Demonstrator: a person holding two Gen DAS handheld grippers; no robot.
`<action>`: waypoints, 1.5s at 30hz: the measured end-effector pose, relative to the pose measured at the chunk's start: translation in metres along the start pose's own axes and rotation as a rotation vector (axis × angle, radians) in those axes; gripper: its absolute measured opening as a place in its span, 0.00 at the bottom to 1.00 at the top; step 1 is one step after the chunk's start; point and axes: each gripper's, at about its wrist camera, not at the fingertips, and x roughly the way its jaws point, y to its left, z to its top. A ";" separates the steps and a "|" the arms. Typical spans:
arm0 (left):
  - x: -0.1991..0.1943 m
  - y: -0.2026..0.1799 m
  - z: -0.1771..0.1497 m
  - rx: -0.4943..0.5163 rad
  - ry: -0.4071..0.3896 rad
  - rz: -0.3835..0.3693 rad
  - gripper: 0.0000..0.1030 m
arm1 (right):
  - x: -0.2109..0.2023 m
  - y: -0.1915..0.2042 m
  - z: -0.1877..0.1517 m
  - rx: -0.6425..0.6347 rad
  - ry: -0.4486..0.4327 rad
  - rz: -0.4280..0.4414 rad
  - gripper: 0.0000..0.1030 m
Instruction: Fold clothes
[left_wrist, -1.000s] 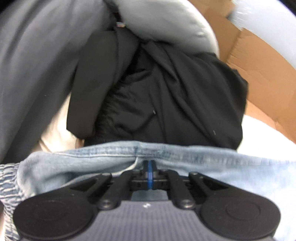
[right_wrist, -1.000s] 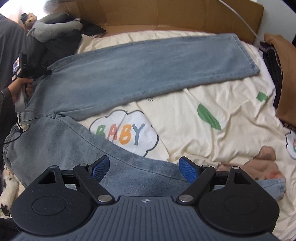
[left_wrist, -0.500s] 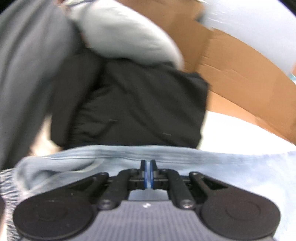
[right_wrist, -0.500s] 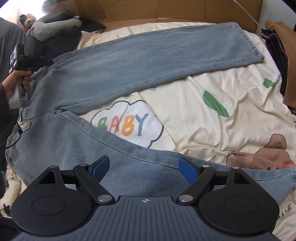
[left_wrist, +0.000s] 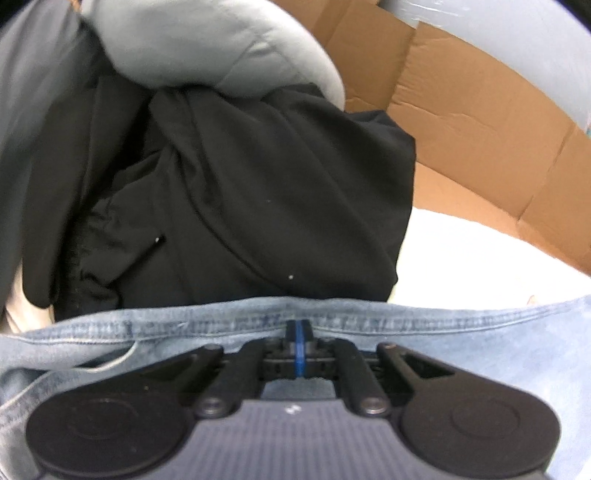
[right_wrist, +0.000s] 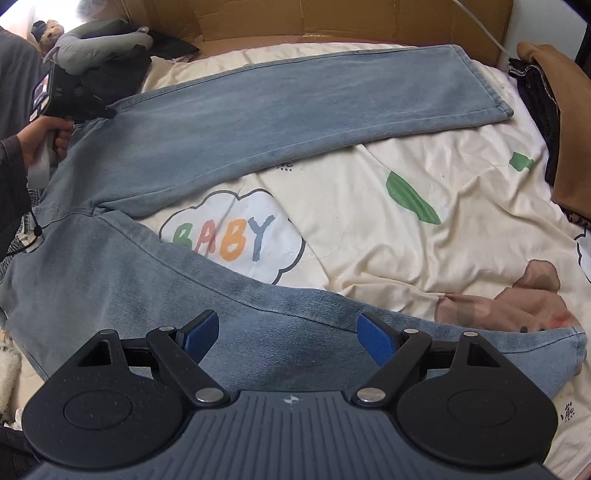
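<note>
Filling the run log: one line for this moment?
left gripper: shut on jeans waistband | right gripper: open over near leg | jeans: spread flat, unfolded

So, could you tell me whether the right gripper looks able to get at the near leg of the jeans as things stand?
Probably yes: the right gripper is open just above the near leg of the jeans, with nothing lying on that denim in between.

The jeans (right_wrist: 258, 110) waistband runs off the right wrist view's left edge.
</note>
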 end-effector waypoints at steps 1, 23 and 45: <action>-0.007 0.002 0.002 -0.009 0.005 -0.004 0.03 | -0.002 0.001 0.000 -0.003 -0.007 0.005 0.84; -0.142 0.083 -0.109 -0.034 0.110 0.164 0.10 | 0.011 -0.010 -0.010 0.046 0.032 0.060 0.97; -0.176 0.127 -0.128 -0.092 0.146 0.272 0.10 | 0.007 -0.021 -0.013 0.088 0.040 0.104 0.97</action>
